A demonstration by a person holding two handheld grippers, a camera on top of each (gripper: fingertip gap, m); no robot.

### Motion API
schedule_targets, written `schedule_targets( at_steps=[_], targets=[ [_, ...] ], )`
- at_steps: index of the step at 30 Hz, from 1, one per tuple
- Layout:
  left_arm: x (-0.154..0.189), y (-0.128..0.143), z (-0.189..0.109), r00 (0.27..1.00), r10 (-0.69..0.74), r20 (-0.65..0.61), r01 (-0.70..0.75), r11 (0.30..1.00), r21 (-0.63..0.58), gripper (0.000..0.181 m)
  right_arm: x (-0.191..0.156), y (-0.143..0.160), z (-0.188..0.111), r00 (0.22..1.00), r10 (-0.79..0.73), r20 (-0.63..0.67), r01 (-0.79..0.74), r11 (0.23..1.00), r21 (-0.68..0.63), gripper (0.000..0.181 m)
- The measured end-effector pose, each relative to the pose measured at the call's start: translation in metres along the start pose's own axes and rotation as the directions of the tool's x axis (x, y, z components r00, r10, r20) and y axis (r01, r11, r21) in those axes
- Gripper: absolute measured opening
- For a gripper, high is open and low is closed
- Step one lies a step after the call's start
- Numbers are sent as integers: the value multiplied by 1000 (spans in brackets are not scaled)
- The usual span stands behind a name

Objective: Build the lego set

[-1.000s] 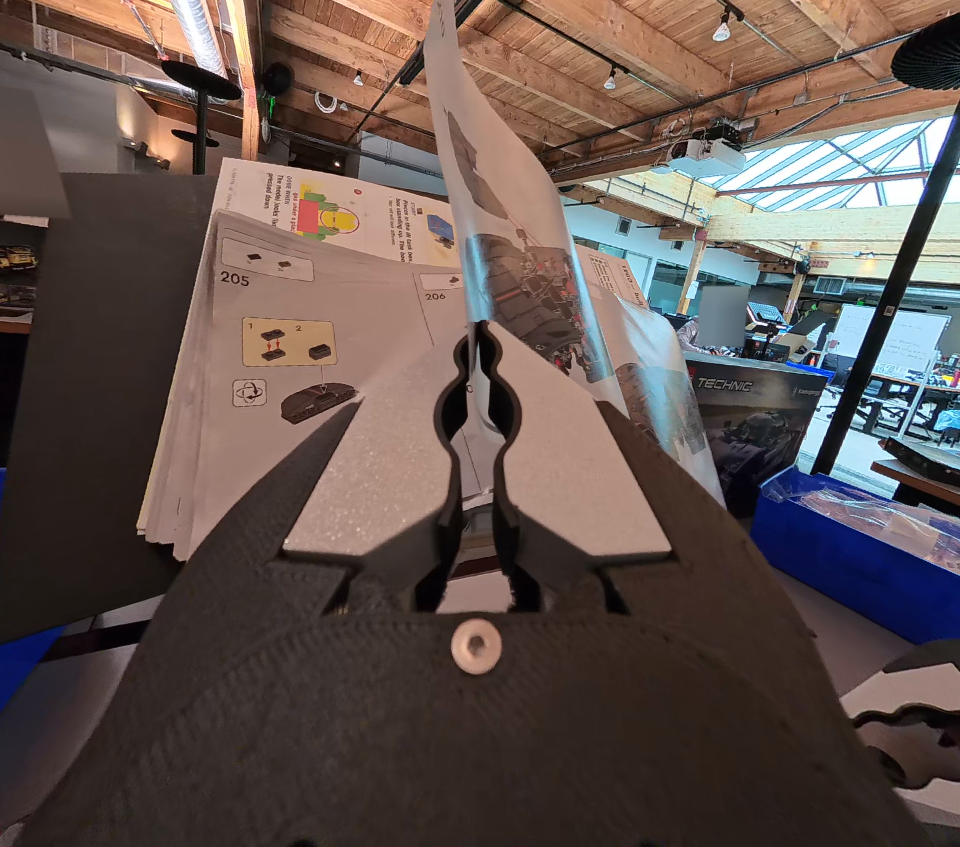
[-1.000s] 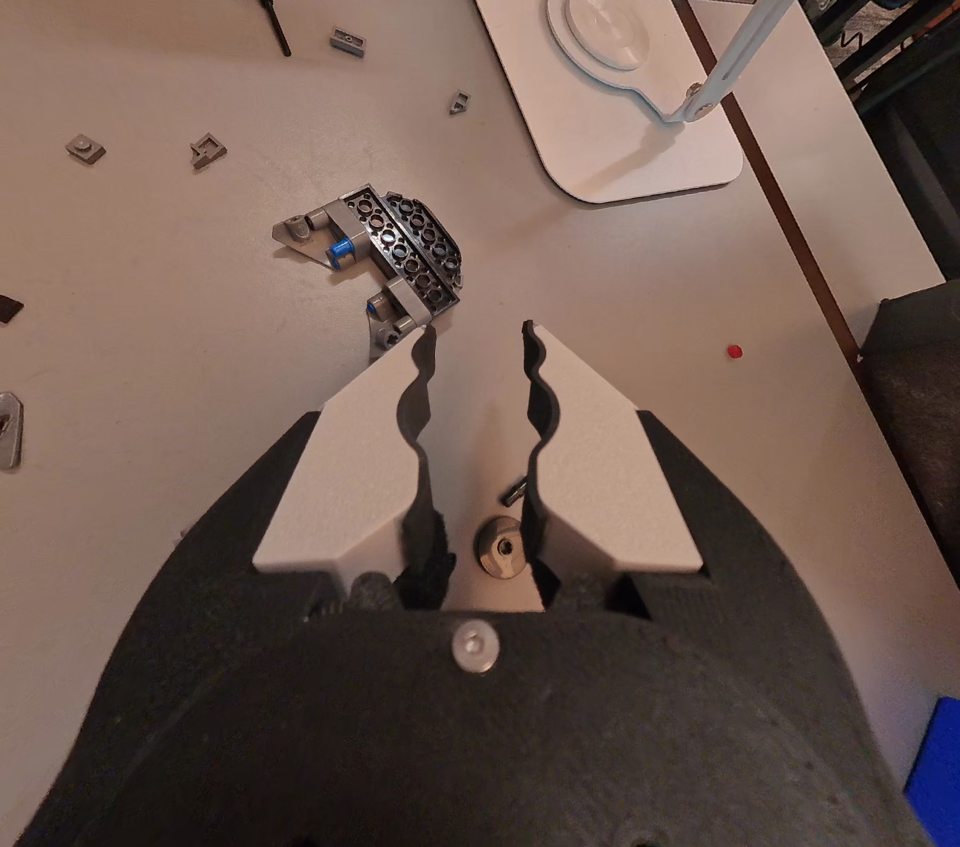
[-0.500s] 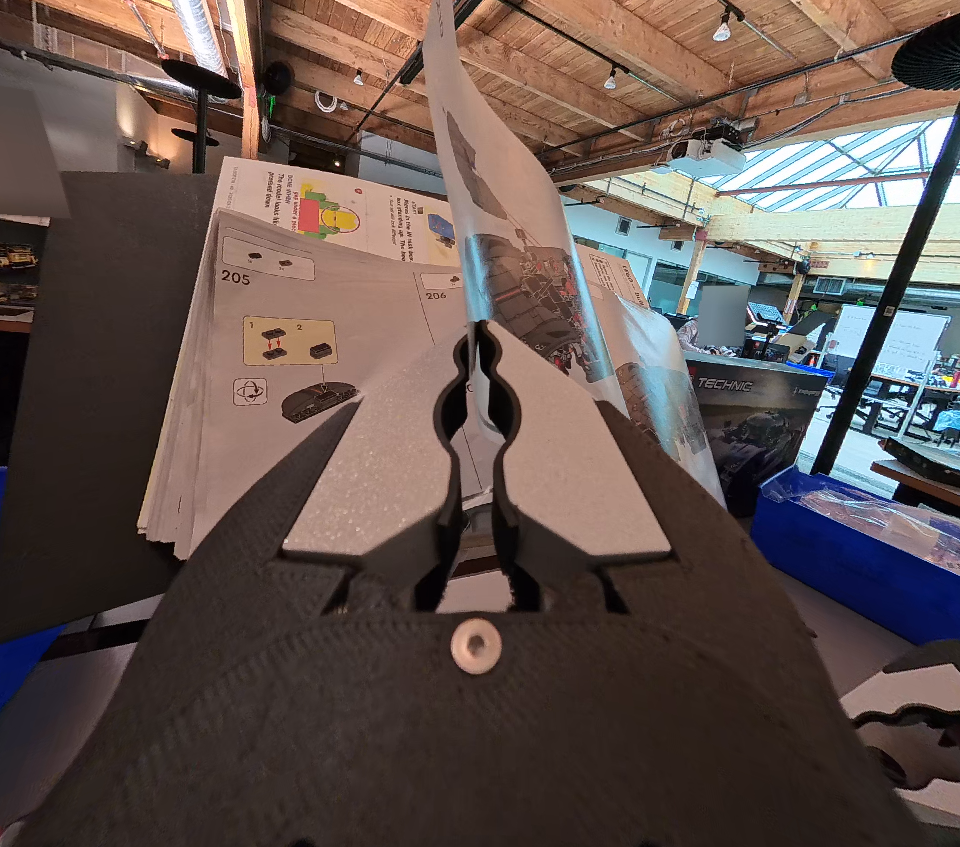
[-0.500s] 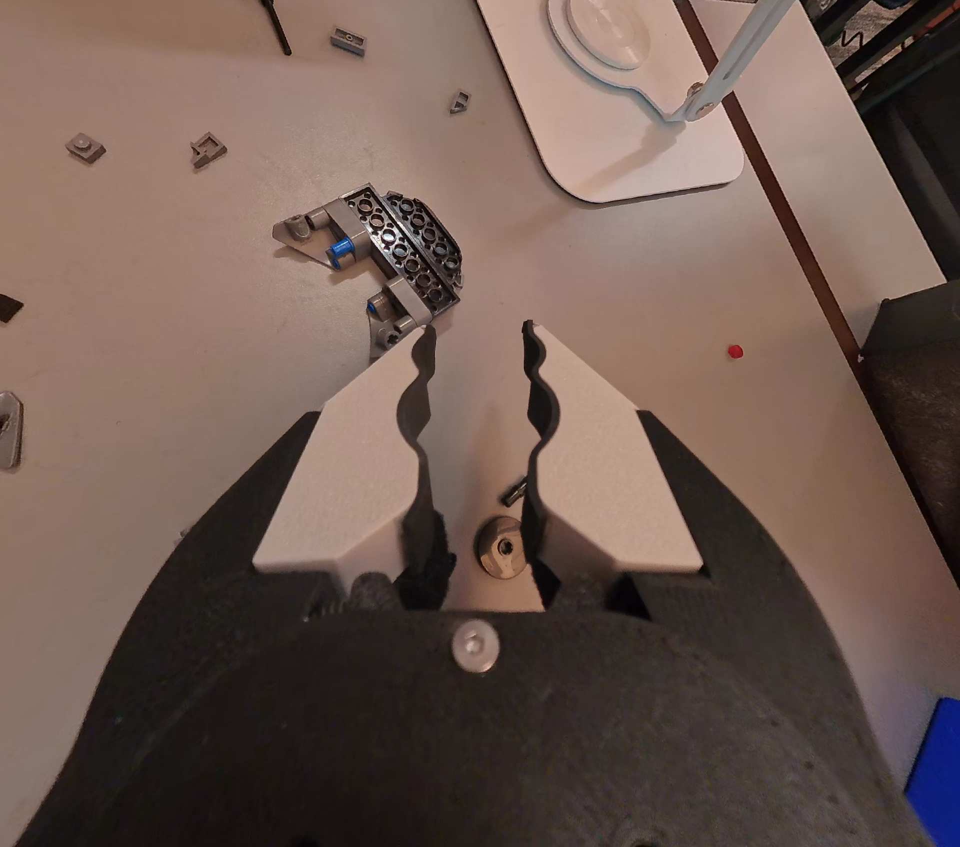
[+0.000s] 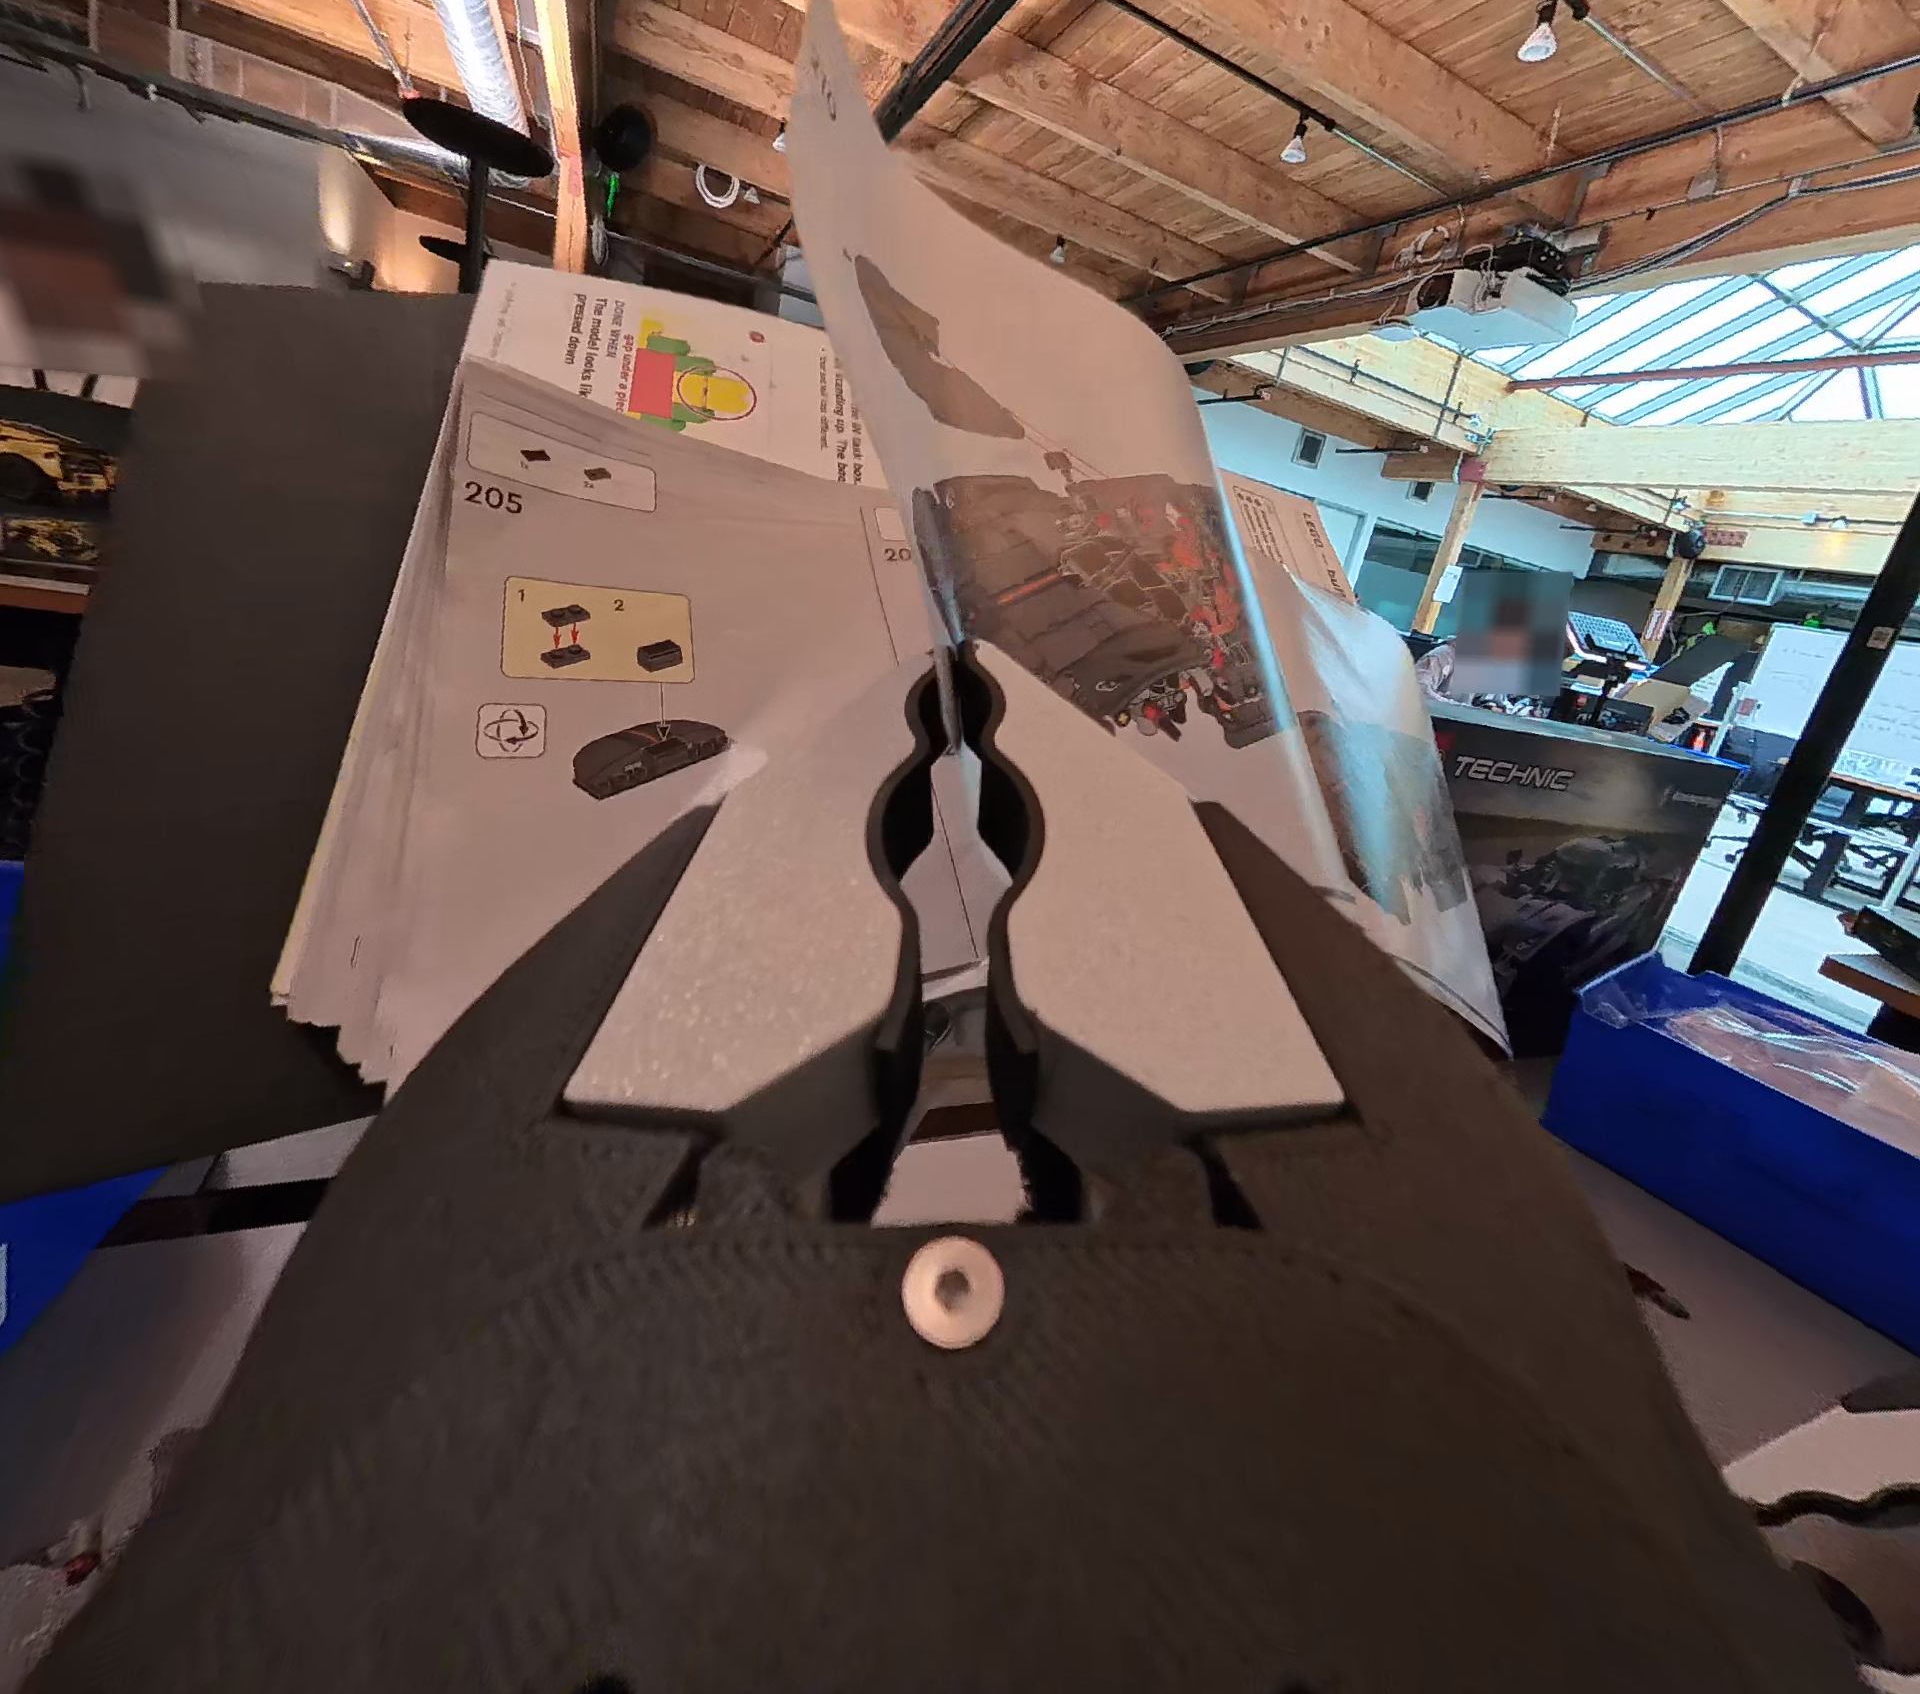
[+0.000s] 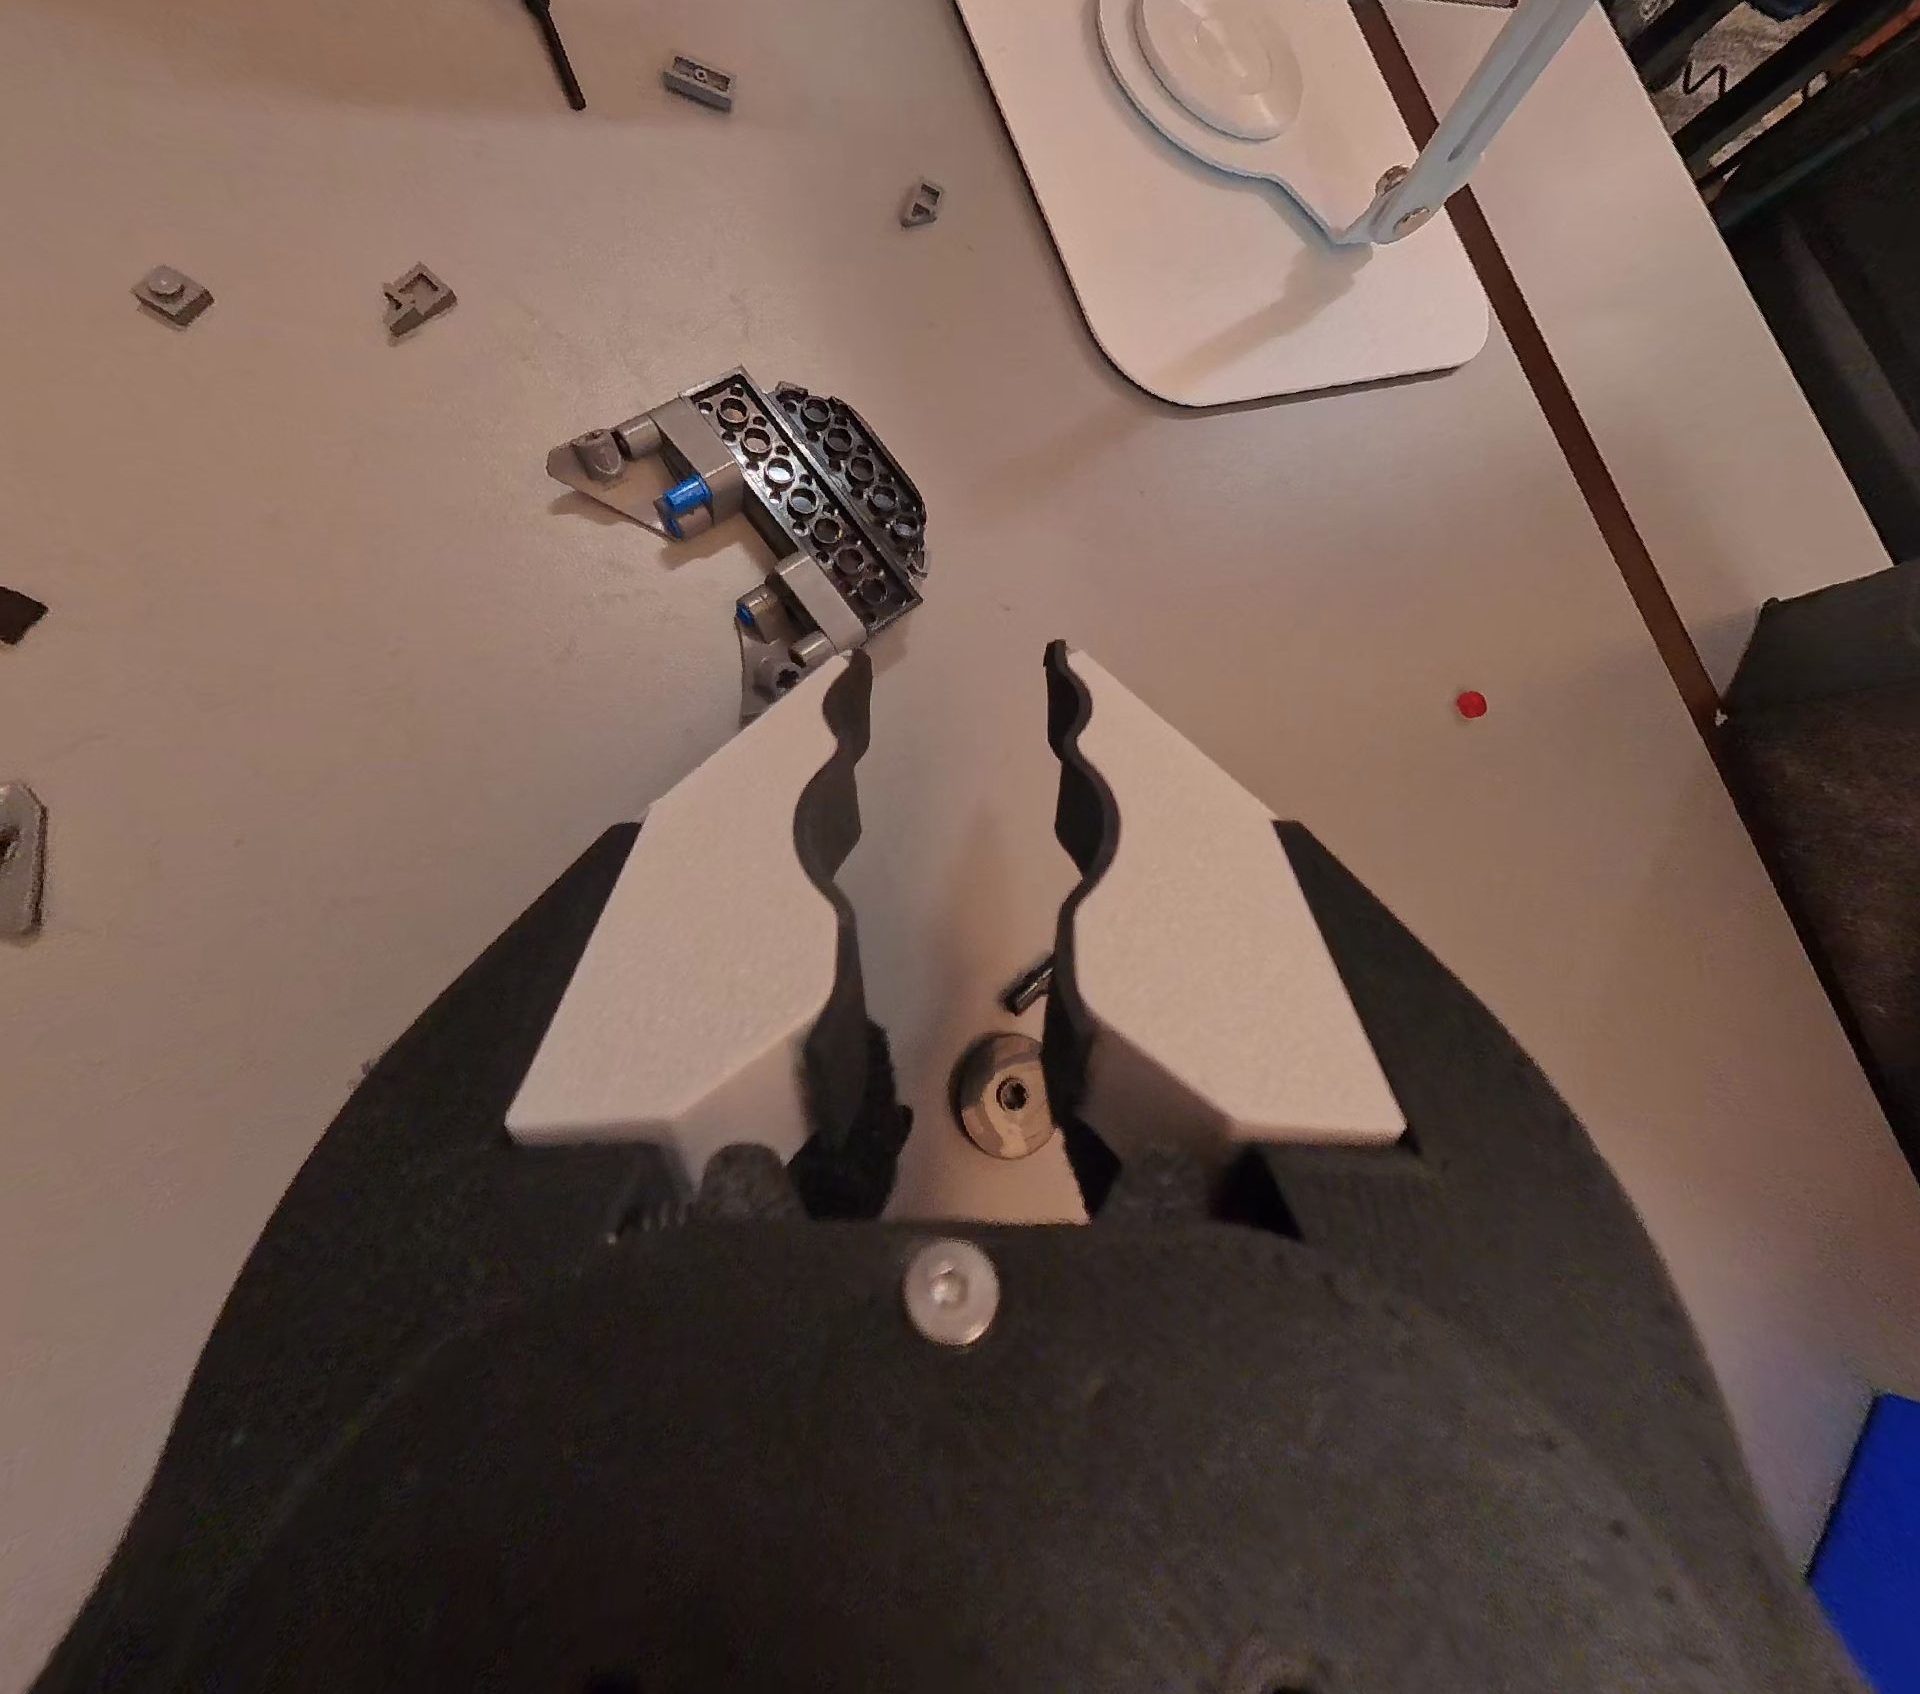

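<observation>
I have my left hand-held gripper pinched together on a single page of the instruction booklet, gripping the sheet near its lower edge so it stands up and curls toward the upper middle of the frame. I hold only the one leaf because, as I judge it, I am turning the page to reach the next building step; the tips meet on the paper and nothing else is between them. The booklet leans against a dark board at the left of the frame so that its pages face me while I work. At the right of the frame stand the set's box and a blue bin.

My right hand-held gripper has its fingers apart and holds nothing; it hangs over the counter, kept free for picking up pieces. Just beyond its left fingertip, in the middle of the frame, lies the part-built lego assembly, black studded plates with grey brackets and blue pins, studs up. Loose pieces are spread well apart toward the upper left: a black axle piece, a small grey plate and a grey bracket. A tiny red piece sits at the right, and a white stand base occupies the upper right.
</observation>
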State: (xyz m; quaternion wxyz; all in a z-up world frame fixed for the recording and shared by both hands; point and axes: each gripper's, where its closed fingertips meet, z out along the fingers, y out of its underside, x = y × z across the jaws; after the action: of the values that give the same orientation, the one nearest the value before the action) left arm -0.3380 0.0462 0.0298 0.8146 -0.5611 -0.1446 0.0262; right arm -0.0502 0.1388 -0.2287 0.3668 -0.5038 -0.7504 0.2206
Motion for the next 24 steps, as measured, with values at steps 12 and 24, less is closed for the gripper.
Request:
schedule_targets(
  at_steps=[12,24],
  targets=[
    [0,6,4,1000,-4,-7,4,1000,3,0,17,3,-3,995,2,-104,-2,1000,5,33],
    [-23,0,-4,992,-127,-17,127,992,25,0,21,-61,-11,968,86,-236,-50,987,153,32]
  ],
)
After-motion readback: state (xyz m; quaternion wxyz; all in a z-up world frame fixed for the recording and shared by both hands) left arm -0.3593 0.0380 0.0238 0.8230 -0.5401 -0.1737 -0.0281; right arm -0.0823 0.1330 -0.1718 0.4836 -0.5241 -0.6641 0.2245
